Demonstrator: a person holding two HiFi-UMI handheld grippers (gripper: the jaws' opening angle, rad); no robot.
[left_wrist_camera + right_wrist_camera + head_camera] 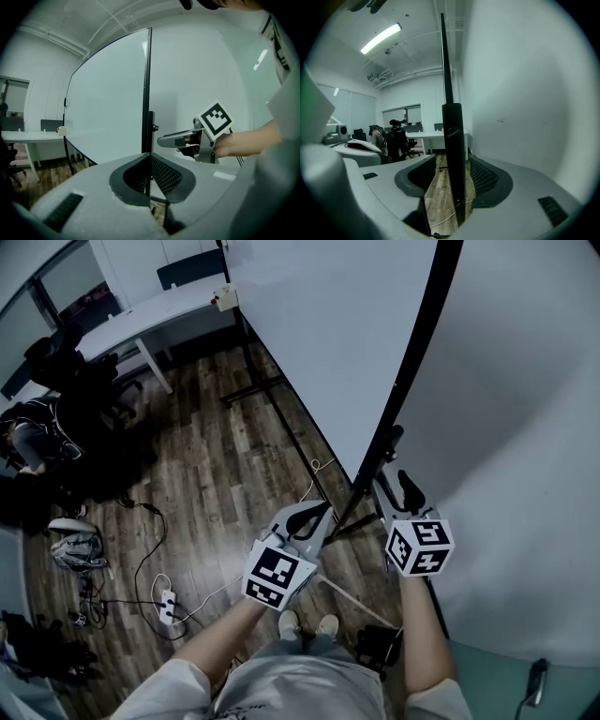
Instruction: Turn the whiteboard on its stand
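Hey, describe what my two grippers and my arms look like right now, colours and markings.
The left gripper and right gripper both have pale grey shells with dark, textured fingers. Each carries a white cube printed with black square markers. The arms are bare below short, light grey T-shirt sleeves.

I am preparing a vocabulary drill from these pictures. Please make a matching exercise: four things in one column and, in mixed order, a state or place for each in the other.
Things
1. left gripper
2. right gripper
3. power strip
4. white desk

States or places
A. lies on the wooden floor
B. open around the whiteboard frame
C. stands by the far end of the whiteboard frame
D. closed on the whiteboard frame

Pairs: 1-D, 2-B, 3-A, 4-C
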